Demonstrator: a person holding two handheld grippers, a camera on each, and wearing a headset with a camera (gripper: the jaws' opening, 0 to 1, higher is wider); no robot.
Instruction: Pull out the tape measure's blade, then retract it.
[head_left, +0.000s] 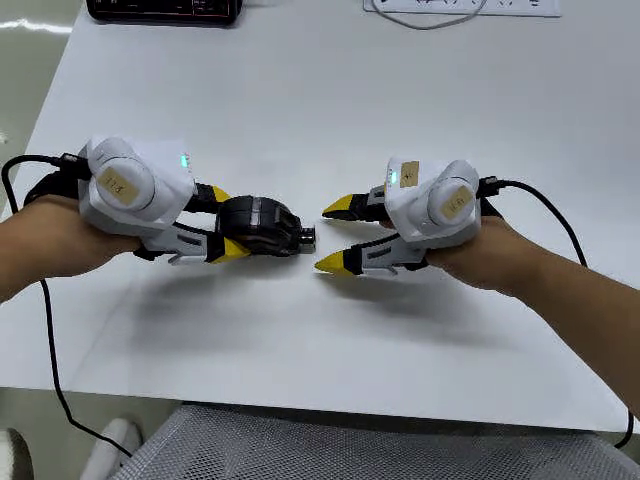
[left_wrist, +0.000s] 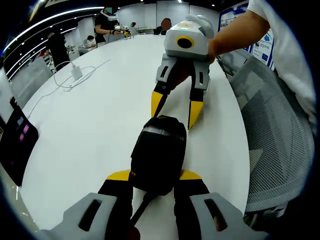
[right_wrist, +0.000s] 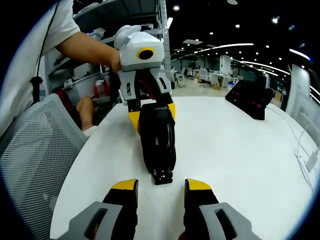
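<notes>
A black tape measure (head_left: 258, 225) sits just above the white table (head_left: 330, 110), and my left gripper (head_left: 228, 222) is shut on its case. The blade's metal hook (head_left: 308, 237) pokes out of the case toward the right, with no blade drawn out. My right gripper (head_left: 333, 236) is open, its yellow tips just right of the hook and not touching it. In the left gripper view the tape measure (left_wrist: 159, 152) is between my jaws, facing the right gripper (left_wrist: 175, 107). In the right gripper view the hook (right_wrist: 162, 176) lies just ahead of my open right gripper (right_wrist: 161, 186).
A black device (head_left: 165, 10) lies at the table's far left edge. A white power strip with a cable (head_left: 470, 6) lies at the far right. A grey mesh chair (head_left: 350, 445) is below the near edge. Black cables trail from both grippers.
</notes>
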